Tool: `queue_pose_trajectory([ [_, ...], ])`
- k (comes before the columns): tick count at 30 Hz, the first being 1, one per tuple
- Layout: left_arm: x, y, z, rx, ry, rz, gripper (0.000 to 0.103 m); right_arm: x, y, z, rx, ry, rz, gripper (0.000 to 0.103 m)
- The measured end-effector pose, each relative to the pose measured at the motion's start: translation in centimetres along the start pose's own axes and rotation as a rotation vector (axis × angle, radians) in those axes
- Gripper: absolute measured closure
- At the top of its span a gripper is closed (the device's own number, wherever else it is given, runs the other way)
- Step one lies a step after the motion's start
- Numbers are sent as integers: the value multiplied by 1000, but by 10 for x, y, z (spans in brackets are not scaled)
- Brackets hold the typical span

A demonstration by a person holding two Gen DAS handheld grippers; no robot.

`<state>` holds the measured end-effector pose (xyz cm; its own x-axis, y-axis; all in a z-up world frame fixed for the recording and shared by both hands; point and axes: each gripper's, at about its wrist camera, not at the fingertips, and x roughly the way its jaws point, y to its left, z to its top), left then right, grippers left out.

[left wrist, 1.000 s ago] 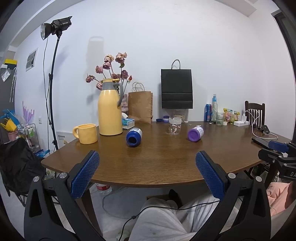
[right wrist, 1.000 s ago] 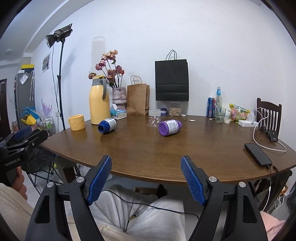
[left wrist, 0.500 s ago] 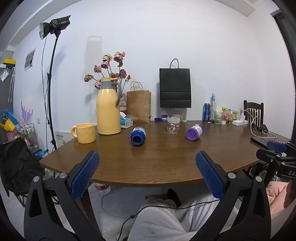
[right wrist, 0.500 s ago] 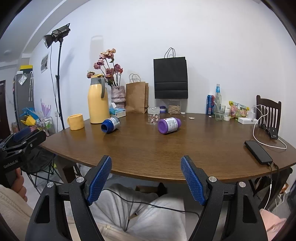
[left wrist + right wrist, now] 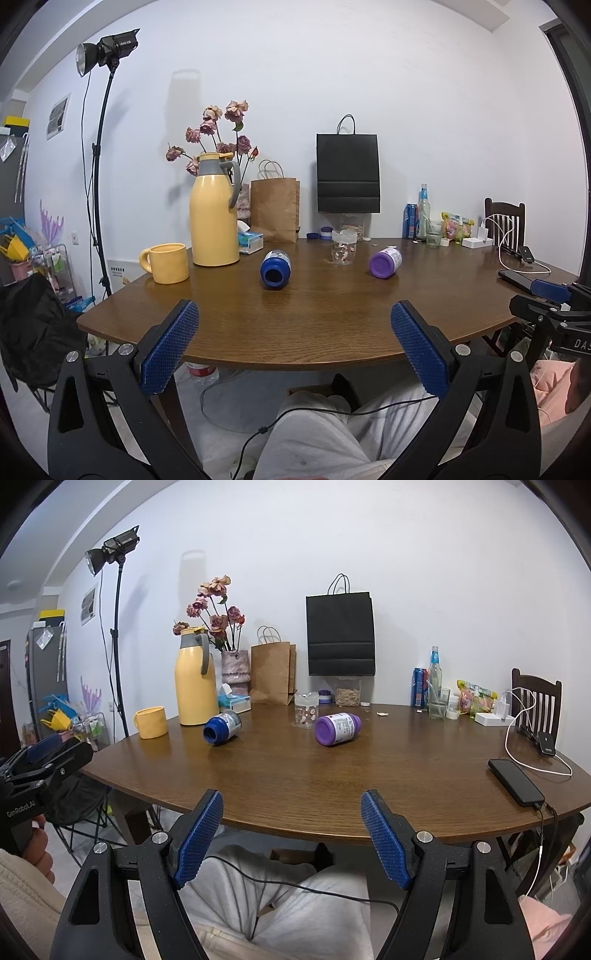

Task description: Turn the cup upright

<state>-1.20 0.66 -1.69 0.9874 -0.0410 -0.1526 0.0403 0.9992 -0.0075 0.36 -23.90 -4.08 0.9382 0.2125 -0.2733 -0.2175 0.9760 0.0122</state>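
A clear plastic cup with a printed pattern stands on the brown table, between a blue bottle and a purple bottle that lie on their sides. The cup also shows in the right wrist view, with the blue bottle and purple bottle. I cannot tell which end of the cup is up. My left gripper is open and empty, short of the table's front edge. My right gripper is open and empty, also off the front edge.
A yellow mug, yellow jug, tissue box, paper bags and flower vase stand at the back left. Cans, a glass bottle, chargers and a phone are at the right. A chair stands far right.
Both grippers have shifted slightly, the left one swinging left so the bottles and cup sit further right in its view. The jaws stay open. Nothing on the table has moved.
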Motion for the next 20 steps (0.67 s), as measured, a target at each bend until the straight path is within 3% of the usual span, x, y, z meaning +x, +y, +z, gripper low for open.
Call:
queue_pose_trajectory([
  [20,0,0,0,1,2,-8,0,4,-1,-2,0,14,5,21],
])
